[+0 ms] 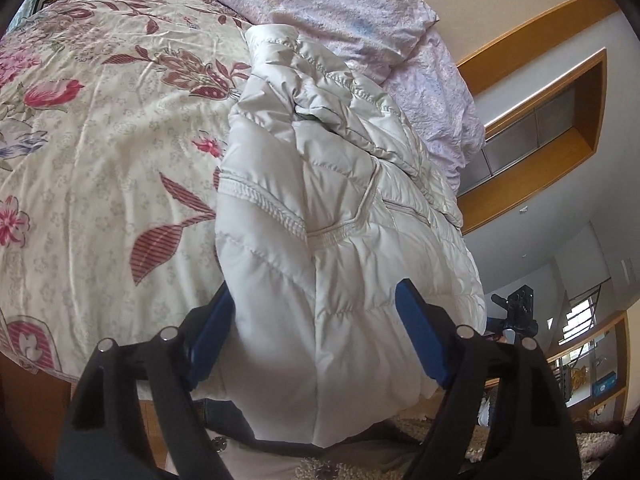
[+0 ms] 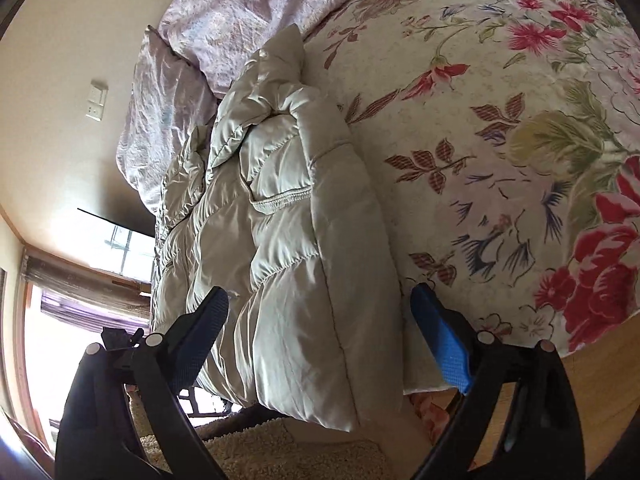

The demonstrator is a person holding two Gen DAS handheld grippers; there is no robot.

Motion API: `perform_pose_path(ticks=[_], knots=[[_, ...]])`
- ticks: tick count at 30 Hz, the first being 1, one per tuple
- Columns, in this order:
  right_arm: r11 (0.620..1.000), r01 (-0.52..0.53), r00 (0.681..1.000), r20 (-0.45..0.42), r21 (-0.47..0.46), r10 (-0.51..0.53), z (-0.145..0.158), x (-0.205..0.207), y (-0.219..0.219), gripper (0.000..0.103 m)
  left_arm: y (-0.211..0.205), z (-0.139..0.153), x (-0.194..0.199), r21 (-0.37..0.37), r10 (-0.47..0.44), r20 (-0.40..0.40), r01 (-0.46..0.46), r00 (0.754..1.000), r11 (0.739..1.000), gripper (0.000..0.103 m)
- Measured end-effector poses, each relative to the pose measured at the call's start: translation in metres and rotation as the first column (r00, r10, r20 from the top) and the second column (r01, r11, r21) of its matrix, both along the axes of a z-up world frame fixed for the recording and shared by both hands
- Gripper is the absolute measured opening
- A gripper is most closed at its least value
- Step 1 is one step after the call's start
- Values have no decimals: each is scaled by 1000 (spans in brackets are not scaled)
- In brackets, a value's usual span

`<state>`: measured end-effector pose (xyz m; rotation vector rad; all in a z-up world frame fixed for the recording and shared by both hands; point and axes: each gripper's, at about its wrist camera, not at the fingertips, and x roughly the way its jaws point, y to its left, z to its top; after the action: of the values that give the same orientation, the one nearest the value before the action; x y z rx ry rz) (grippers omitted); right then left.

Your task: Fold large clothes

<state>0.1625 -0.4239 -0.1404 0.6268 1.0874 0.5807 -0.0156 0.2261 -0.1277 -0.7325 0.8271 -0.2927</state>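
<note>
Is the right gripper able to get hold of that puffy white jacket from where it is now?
Probably yes: the right gripper is open with the jacket edge already between its fingers, nothing blocking.

Cream quilted jacket (image 1: 340,240) on a pink-flowered bedspread (image 1: 100,140).

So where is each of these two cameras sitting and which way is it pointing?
Left wrist: sits behind the left gripper, looking along its open blue fingers at the cream puffer jacket hanging off the floral bedspread.
Right wrist: sits behind the right gripper, open around the jacket's near edge, looking up the bed toward the lilac pillow.
Shared: jacket, bedspread, pillow; each glimpses the other gripper's black hardware.
</note>
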Motion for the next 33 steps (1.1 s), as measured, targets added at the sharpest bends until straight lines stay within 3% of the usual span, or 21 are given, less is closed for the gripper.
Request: perform_pose_path(ticks=[4,7,11,15,17,21,24,30,33], knots=[[995,-95,995,13,2,95,0,-4,19,90,-12,0,-1,-1,-38,4,38,999,999,78],[990,-141,990,10,6,141,-1,-9,26,87,-12,-4,-8,-31,-31,-8,31,999,999,69],[988,-144,989,-11,54,145,-5,-14,26,77,-7,-11,-17,-100,-20,-12,19,1000,995,60],[986,-131,991,-14,98,133,-10,-18,24,71,-1,-16,-26,-107,-4,-10,3,1000,994,48],[985,-120,992,-14,123,123,-13,-18,22,71,0,-16,-27,-94,-4,-9,3,1000,996,47],[986,-107,994,-5,130,109,-14,-22,22,71,-12,-8,-32,17,-26,-14,26,1000,1000,47],[985,-106,994,0,133,106,-14,-22,24,71,-17,-6,-35,42,-49,-25,50,998,998,48],[987,-101,995,7,122,100,-15,-23,27,71,-22,-18,-38,23,-79,-94,82,992,996,48],[989,-90,996,6,117,90,-16,-23,27,66,-18,-26,-37,-33,-60,-96,57,994,998,45]])
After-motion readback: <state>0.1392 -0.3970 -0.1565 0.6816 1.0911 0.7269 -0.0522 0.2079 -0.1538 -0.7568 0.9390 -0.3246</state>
